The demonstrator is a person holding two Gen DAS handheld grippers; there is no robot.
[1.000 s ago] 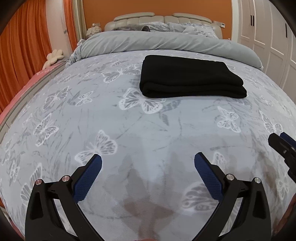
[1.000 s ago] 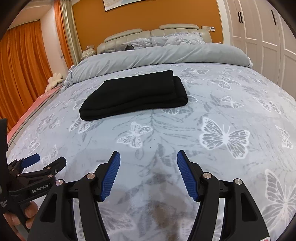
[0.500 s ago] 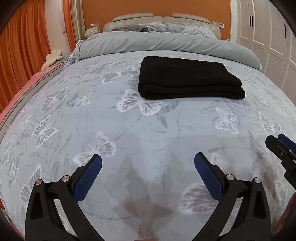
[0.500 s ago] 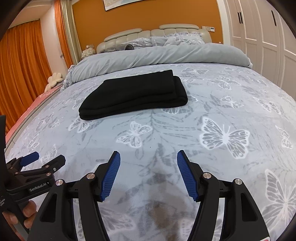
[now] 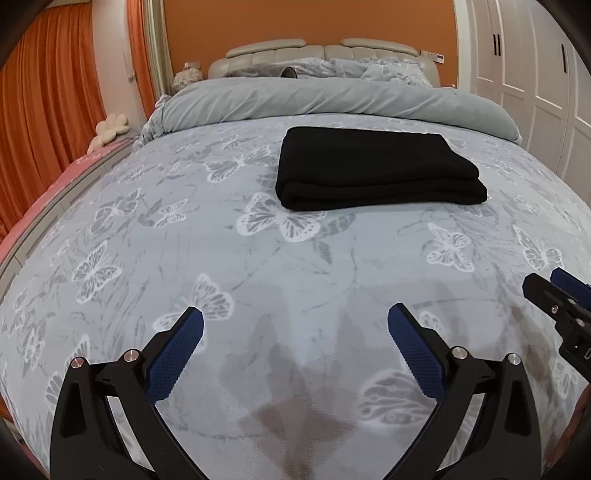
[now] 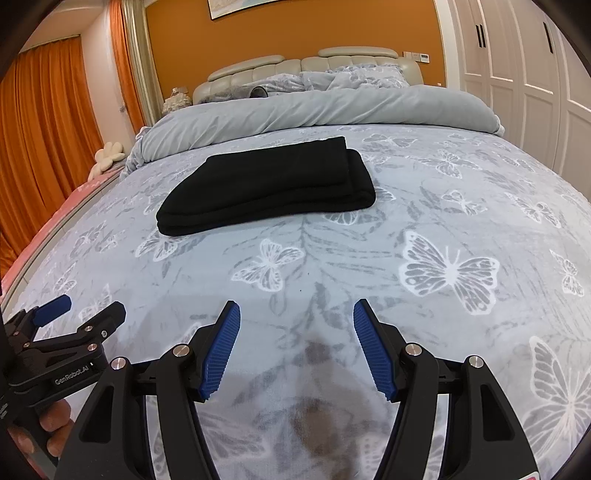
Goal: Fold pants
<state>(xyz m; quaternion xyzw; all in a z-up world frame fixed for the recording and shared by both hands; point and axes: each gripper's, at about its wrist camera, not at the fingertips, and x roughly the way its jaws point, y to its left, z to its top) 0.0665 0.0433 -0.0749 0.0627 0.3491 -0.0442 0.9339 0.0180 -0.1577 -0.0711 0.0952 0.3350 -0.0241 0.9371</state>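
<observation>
At the bottom of each frame, the left claw (image 5: 295, 325) and right claw (image 6: 296, 314) are held wide and empty above the bed (image 5: 258, 266). Farther up, near frame centre, the pants (image 5: 373, 173) are seen folded, well apart from both.

the right gripper (image 5: 554, 291) is poking in at the left wrist view's right edge, its body running out of frame. the left gripper (image 6: 77, 310) is getting cropped at the right wrist view's left edge, as is the hand (image 6: 55, 424) holding it, only fingertips showing. the black pants (image 6: 266, 188) are covering the bedspread (image 6: 443, 221) beneath. the picture (image 6: 258, 3) on the wall is getting cut by the top edge.
</observation>
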